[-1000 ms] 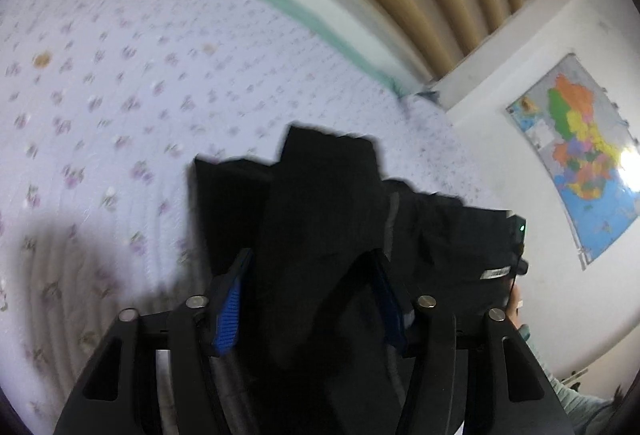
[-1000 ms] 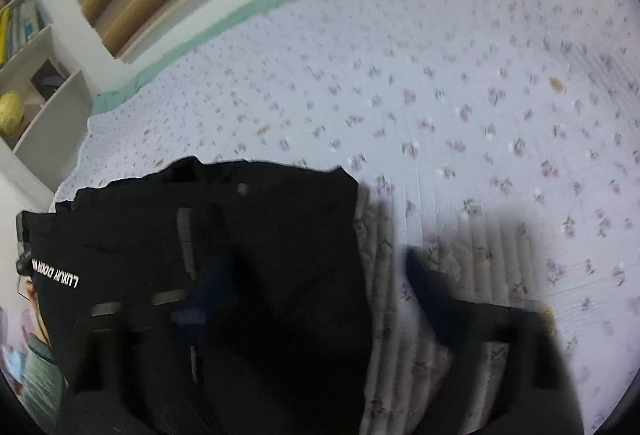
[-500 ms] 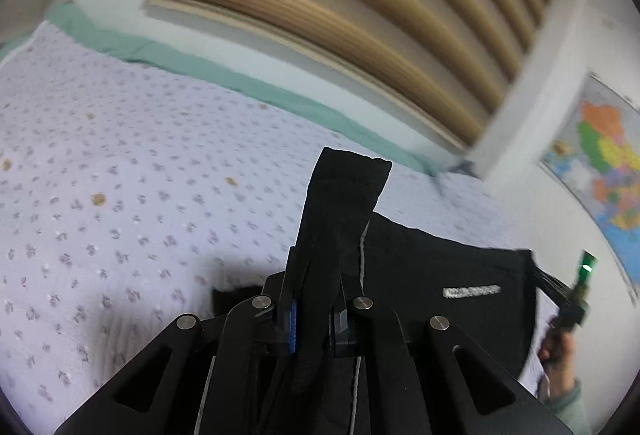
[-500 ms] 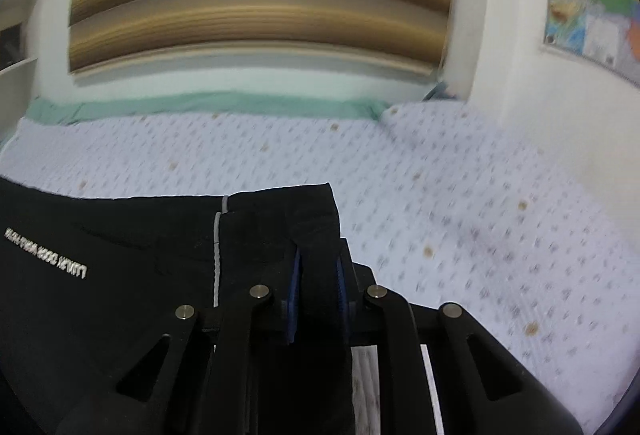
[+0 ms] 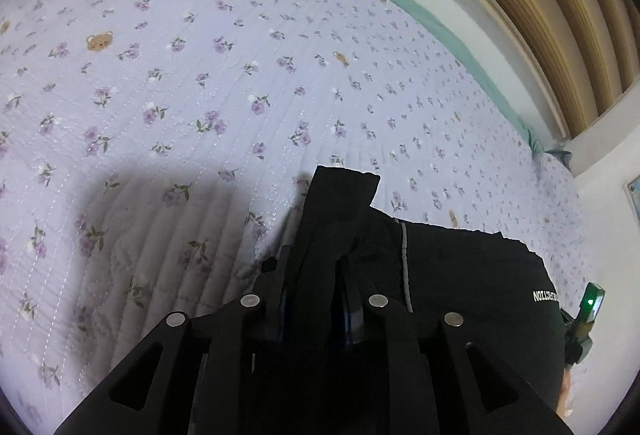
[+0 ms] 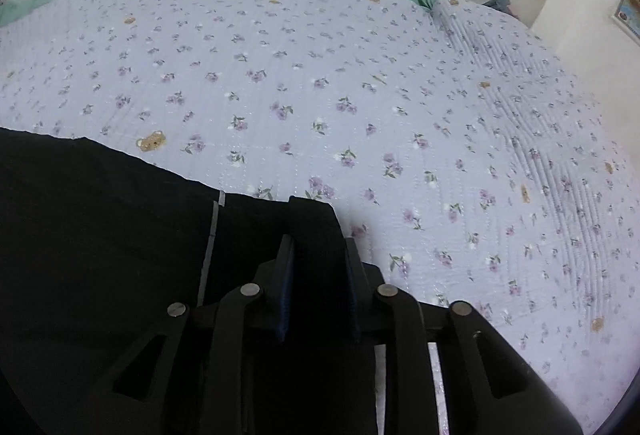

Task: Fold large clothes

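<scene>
A large black garment (image 5: 472, 275) with a grey stripe and small white lettering hangs between both grippers over the bed. My left gripper (image 5: 316, 283) is shut on one corner of it; a flap of black cloth sticks up past the fingers. My right gripper (image 6: 318, 275) is shut on the other corner, with the garment (image 6: 100, 235) spreading out to the left. The garment's lower part is hidden behind the gripper bodies.
A lilac quilt with small flowers and bears (image 5: 240, 75) covers the bed (image 6: 360, 75). A green strip and a white wall with wooden slats (image 5: 540, 15) run along the far side. The other gripper's green light (image 5: 591, 299) shows at the right edge.
Both grippers, open a second ago, closed on the garment's corners. Both views have since tilted down from the wall toward the quilt, with the garment still held.
</scene>
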### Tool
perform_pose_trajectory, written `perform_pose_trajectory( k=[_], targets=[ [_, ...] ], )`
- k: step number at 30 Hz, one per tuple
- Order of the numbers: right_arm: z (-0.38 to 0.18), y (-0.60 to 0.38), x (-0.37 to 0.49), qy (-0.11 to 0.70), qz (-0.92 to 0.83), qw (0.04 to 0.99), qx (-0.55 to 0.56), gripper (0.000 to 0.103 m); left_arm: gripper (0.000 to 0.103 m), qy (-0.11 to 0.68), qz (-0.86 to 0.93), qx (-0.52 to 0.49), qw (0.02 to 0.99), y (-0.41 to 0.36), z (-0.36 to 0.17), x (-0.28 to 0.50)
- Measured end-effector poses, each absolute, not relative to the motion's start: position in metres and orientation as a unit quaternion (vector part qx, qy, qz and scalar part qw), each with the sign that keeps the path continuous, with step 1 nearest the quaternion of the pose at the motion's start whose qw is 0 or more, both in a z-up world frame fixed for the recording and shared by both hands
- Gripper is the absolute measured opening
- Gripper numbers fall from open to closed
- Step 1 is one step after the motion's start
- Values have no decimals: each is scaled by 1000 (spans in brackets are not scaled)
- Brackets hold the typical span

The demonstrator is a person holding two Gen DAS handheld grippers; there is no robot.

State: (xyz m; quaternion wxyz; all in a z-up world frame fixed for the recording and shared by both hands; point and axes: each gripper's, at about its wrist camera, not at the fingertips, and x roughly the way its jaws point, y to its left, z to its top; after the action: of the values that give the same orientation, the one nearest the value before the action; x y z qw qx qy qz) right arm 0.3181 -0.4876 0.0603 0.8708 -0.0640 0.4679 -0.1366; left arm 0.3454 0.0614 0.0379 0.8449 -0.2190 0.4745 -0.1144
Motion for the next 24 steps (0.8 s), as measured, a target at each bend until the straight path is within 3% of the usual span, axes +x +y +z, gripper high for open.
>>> perform_pose_trajectory(
  k=[3,5,7,14,16,21,24],
  targets=[
    [64,-507,309,461,-101,881,-2,34,25,432,-117,-187,875,66,56,332],
    [71,-520,299,451,-92,887,43,44,28,380,-94,-154,907,69,83,310],
    [89,-527,279,425,-85,899,67,51,36,342,-69,-118,930,72,113,288],
    [172,-493,200,381,-9,918,107,57,47,320,-106,-64,939,45,193,217],
    [181,-460,184,401,26,909,106,64,49,354,-171,-75,917,15,191,203],
    [177,-373,154,439,82,893,46,64,49,455,-253,-112,846,-45,139,196],
    [156,-338,146,458,76,886,11,64,48,478,-231,-100,842,-67,97,198]
  ],
)
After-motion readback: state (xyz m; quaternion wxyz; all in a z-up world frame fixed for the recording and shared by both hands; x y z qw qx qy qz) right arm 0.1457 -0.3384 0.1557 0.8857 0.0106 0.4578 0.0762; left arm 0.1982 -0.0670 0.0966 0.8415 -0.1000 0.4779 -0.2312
